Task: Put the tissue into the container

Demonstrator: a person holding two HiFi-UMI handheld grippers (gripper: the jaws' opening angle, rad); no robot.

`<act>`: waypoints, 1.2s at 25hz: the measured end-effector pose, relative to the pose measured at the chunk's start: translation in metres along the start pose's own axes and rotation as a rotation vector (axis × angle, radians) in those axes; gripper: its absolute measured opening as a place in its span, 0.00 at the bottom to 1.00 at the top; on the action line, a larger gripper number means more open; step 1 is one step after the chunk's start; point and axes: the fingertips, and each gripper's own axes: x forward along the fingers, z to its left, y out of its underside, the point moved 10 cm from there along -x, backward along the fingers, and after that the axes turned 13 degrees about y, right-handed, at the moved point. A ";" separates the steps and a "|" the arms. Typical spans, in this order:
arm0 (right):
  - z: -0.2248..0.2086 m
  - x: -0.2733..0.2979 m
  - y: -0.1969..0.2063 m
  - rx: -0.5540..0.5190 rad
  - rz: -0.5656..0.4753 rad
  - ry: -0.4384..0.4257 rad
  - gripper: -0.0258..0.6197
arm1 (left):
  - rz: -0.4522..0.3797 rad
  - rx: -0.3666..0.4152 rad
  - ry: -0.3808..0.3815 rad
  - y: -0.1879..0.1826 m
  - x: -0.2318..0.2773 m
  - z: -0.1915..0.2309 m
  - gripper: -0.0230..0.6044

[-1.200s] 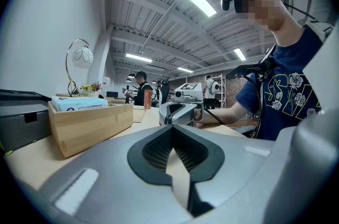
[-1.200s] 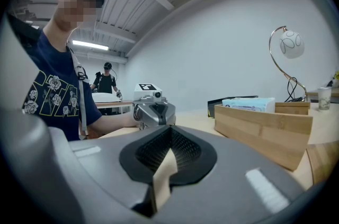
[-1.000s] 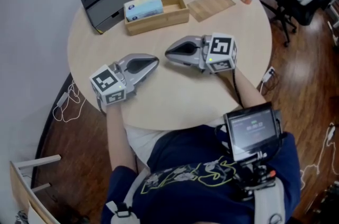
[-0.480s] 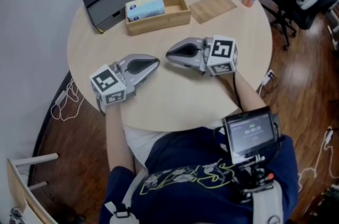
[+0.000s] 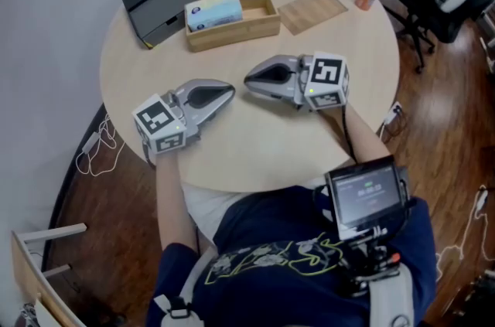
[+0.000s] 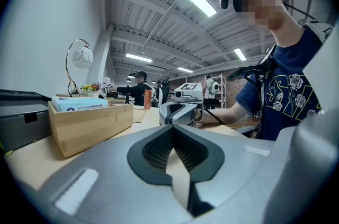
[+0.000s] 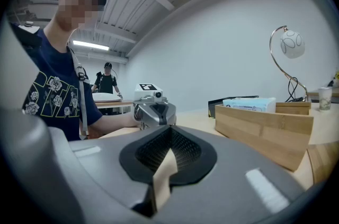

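Wooden container (image 5: 232,30) sits far-left on the desk (image 5: 255,148), with the pale blue tissue pack (image 5: 213,11) already inside at its left end. Left gripper (image 5: 229,92) and right gripper (image 5: 248,77) both lie flat on the near desk, tips facing each other, jaws fully closed, nothing in either. Reads as a parked pose: job done or not begun, can't say which. Head view gives the layout, plus a loose wooden panel (image 5: 309,8) right of the container. Gripper views confirm the empty pads and show the pack's top standing above the rim.
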 end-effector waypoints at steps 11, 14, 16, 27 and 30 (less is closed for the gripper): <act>0.000 -0.001 0.000 -0.003 -0.005 0.001 0.04 | 0.003 0.000 0.000 0.000 0.000 0.000 0.04; 0.000 -0.001 0.000 0.000 -0.011 0.006 0.04 | 0.002 0.000 0.000 0.000 0.000 0.000 0.04; 0.000 -0.001 0.000 -0.001 -0.004 0.005 0.04 | 0.000 0.000 0.001 0.000 0.000 0.000 0.04; -0.001 0.000 0.000 0.001 -0.016 0.008 0.04 | 0.001 0.000 0.002 0.000 0.000 0.001 0.04; -0.001 0.000 0.000 0.001 -0.016 0.007 0.04 | 0.001 0.000 0.002 0.000 0.000 0.000 0.04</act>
